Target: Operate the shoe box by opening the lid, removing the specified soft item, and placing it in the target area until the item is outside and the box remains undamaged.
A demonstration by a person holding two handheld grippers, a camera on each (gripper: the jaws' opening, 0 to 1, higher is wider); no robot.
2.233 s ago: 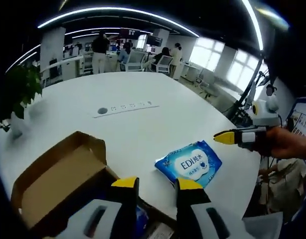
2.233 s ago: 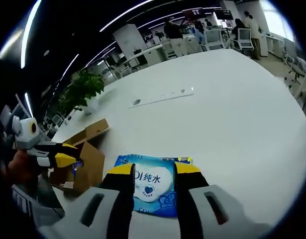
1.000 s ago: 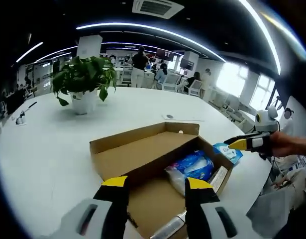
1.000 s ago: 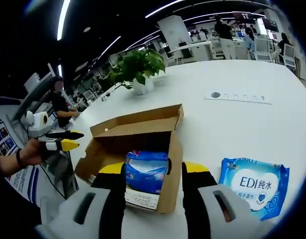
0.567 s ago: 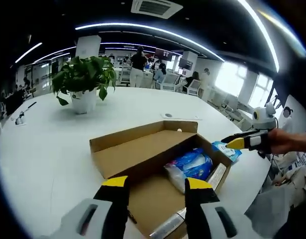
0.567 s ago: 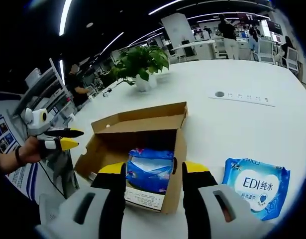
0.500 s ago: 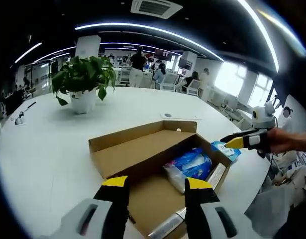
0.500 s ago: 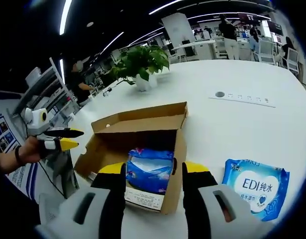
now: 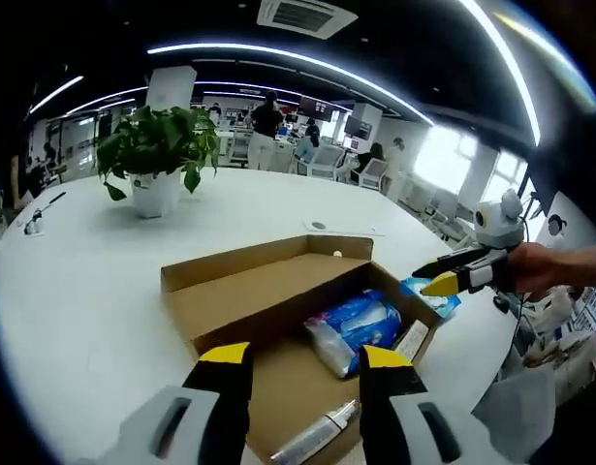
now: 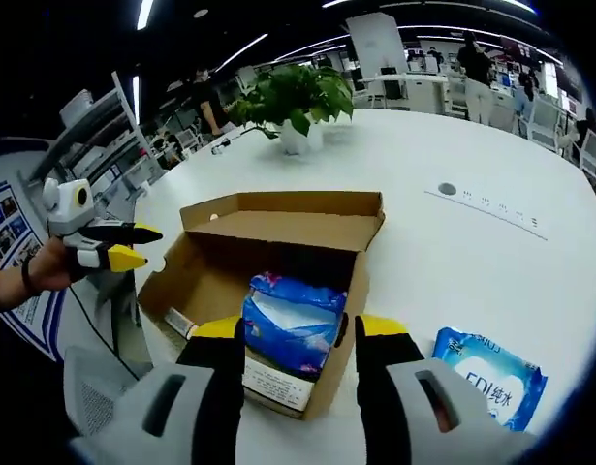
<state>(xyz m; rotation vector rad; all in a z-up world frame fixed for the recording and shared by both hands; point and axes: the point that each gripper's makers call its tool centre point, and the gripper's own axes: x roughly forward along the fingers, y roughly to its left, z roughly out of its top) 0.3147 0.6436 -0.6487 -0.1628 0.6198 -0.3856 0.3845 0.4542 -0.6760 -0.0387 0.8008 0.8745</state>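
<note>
In the left gripper view the left hand-held gripper [image 9: 299, 360] hovers with its jaws spread and empty over the near end of the open shoe box [image 9: 241, 302]. The lid stands folded back. Inside lie a blue soft pack [image 9: 351, 325], a silver tube [image 9: 315, 444] and a flat white item I cannot identify. The right hand-held gripper [image 9: 443, 279] hangs beyond the box's far corner, near the bench's [image 9: 94, 281] edge; whether it is spread I cannot tell from here.

In the right gripper view the right hand-held gripper [image 10: 291, 339] is spread, holding nothing, aimed at the blue soft pack [image 10: 290, 321] inside the box [image 10: 278, 228]. A blue wet-wipes pack [image 10: 486, 387] already lies on the bench [image 10: 453, 262], just beside the box. The left hand-held gripper [image 10: 133, 247] waits off the far side, jaws slightly apart.

To do this well — come down over the pack's bulging middle, clear of the cardboard walls, pinch only film, lift straight up.
</note>
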